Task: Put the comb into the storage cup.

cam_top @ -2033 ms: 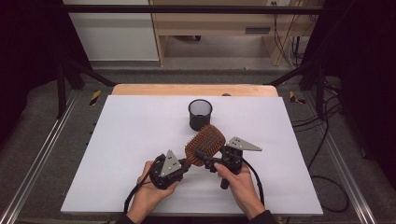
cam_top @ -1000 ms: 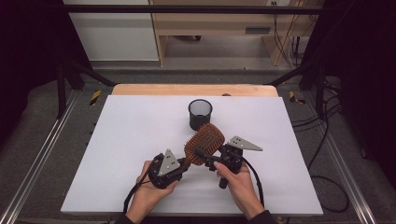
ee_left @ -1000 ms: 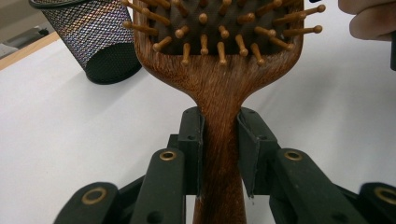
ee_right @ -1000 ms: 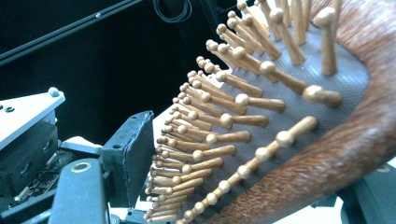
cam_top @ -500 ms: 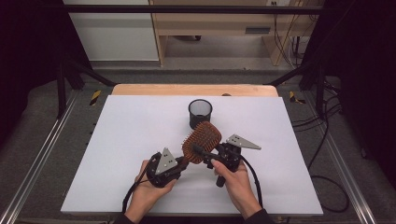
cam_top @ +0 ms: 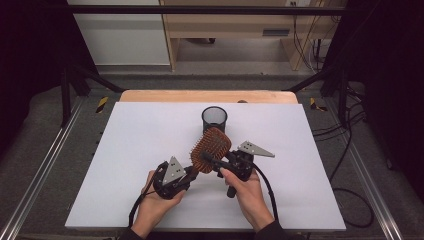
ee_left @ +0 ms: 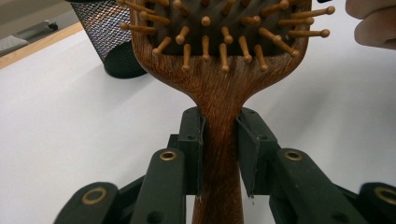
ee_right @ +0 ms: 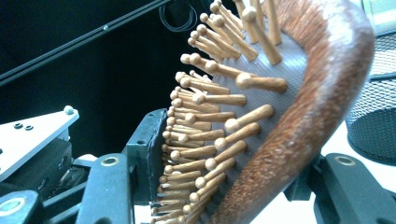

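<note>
Hairbrush (cam_top: 212, 148) is held off the worktop (cam_top: 140, 140) at near-centre, just nearer than the mesh cup (cam_top: 214, 118); left hand-held gripper (cam_top: 187, 175) is clamped on the wooden handle (ee_left: 219, 154), one jaw on each side of the neck, which keeps the head steady and bristles exposed. Right hand-held gripper (cam_top: 212, 161) has just been closing across the head from the right: one pad (ee_right: 152, 154) sits against the bristle tips and the other seems to be behind the wooden back, though that contact is partly hidden. Likely a two-point hold, so the brush can be passed over or tipped handle-first toward the cup.
</note>
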`<state>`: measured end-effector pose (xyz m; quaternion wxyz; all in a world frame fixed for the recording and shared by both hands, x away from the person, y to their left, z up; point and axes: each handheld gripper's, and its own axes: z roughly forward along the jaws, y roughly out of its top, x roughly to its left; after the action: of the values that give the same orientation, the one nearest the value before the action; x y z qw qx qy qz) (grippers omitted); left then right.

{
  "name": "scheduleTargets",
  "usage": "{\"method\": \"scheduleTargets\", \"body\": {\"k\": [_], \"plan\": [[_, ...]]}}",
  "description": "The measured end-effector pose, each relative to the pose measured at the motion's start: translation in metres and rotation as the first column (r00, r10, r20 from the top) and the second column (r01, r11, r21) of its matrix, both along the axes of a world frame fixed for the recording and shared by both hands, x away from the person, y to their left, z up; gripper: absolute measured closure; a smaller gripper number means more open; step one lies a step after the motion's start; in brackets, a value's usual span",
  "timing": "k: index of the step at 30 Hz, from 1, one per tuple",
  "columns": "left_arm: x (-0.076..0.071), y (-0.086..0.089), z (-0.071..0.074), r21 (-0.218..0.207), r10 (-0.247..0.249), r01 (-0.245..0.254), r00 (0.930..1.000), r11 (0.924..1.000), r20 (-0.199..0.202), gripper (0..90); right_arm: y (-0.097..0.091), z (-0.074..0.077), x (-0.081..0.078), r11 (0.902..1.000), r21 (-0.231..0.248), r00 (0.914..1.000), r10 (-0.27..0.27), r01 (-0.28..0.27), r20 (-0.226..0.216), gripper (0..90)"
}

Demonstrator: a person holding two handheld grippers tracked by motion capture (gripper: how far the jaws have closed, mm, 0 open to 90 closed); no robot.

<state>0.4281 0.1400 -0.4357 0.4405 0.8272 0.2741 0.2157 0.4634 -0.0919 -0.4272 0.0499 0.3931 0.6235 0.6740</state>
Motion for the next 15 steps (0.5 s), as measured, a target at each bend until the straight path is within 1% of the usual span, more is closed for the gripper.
{"method": "scheduleTargets", "body": {"k": [15], "plan": [[0.0011,0.004,0.0016,-0.018,0.01,-0.01,0.9999,0.9998,-0.007,72.8,0.006,0.0039,0.0017,1.0,0.004,1.0,0.003,-0.003,0.002,44.3]]}}
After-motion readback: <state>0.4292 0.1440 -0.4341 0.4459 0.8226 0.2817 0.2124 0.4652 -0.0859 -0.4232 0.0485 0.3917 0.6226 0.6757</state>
